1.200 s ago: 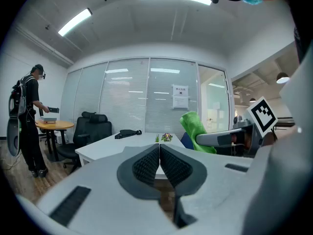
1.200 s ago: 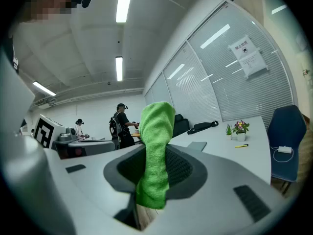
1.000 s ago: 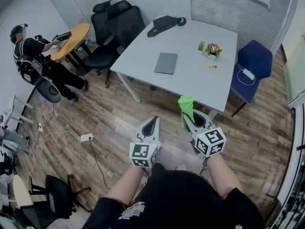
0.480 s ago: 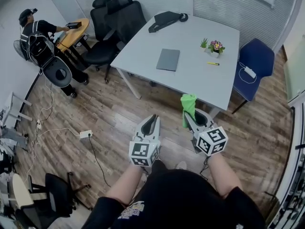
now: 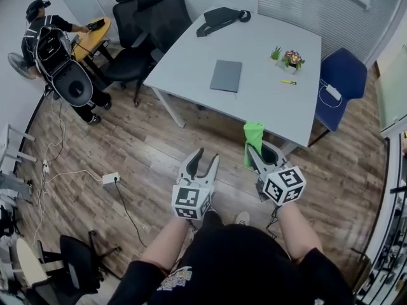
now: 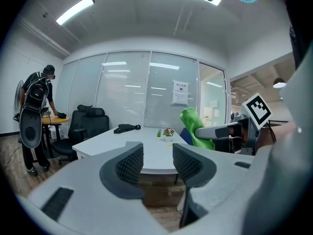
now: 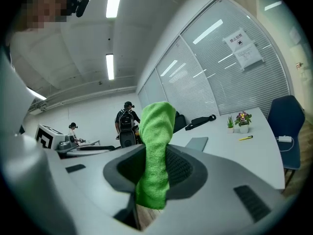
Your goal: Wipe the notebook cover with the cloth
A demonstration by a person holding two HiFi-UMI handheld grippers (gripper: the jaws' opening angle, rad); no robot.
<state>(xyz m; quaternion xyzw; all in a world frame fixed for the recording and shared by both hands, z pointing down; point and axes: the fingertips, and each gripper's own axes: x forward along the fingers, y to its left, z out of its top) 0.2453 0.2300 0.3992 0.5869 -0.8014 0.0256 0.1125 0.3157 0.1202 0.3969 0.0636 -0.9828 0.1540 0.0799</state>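
Your first part is done: your right tongs (image 5: 255, 152) are pinching the green cloth (image 5: 254, 137), which stands up out of the jaws and hangs a little below them. Nothing more is done yet. The notebook (image 5: 226, 75) lies closed and flat near the middle of the white table (image 5: 254, 107), well apart from both of your tongs. The cloth has not touched it. You are standing on the wooden floor (image 5: 146, 151), short of the table's near edge. By my reading the whole wipe is still ahead of you: close the gap, bring the cloth down onto the grey cover, and pass it across. Your left tongs (image 5: 207, 155) are spread with nothing between the jaws; only the table and the room beyond show through them. They may be meant to steady the notebook, though that is a guess.

Against the earlier frames, the chief change is in that left pair. Its jaws were pressed together and have just been opening, with nothing between them. The right pair keeps the same grip on the cloth, at the same upright set. The table and notebook sit in much the same place in the head view, so you have gained little ground. The person (image 5: 48, 33) in the far corner has shifted position beside the small round table (image 5: 94, 38) there.
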